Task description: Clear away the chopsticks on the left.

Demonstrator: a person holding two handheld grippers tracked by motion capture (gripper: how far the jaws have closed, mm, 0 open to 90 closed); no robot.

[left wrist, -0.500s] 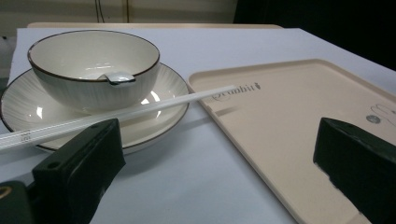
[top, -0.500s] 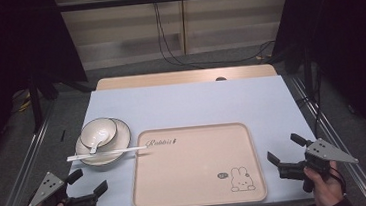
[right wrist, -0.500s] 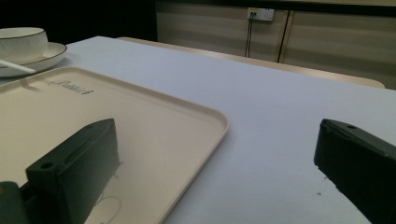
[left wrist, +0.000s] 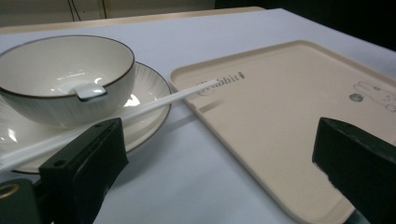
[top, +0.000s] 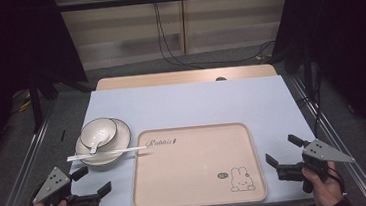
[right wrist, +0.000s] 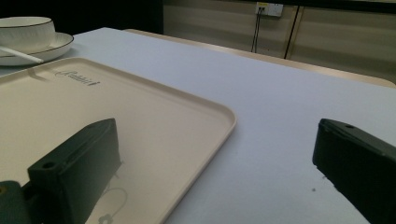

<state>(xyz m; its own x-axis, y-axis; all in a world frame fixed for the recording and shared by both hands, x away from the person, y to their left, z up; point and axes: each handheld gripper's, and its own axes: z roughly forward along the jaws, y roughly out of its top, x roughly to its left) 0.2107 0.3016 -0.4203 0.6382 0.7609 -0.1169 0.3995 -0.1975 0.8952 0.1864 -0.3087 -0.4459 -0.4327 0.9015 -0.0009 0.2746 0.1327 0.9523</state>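
A beige tray with a rabbit drawing lies at the table's front middle. Left of it a white bowl with a spoon in it sits on a white plate. White chopsticks lie across the plate's near rim, their tips reaching over the tray's corner. My left gripper stands open at the front left, short of the plate, with nothing between its jaws. My right gripper is open at the tray's right edge and holds nothing. The left gripper view has the bowl, chopsticks and tray ahead.
The pale blue table top stretches bare behind the tray to a wooden strip at its far edge. Metal rails run along both sides of the table. In the right gripper view the tray's corner lies between the jaws.
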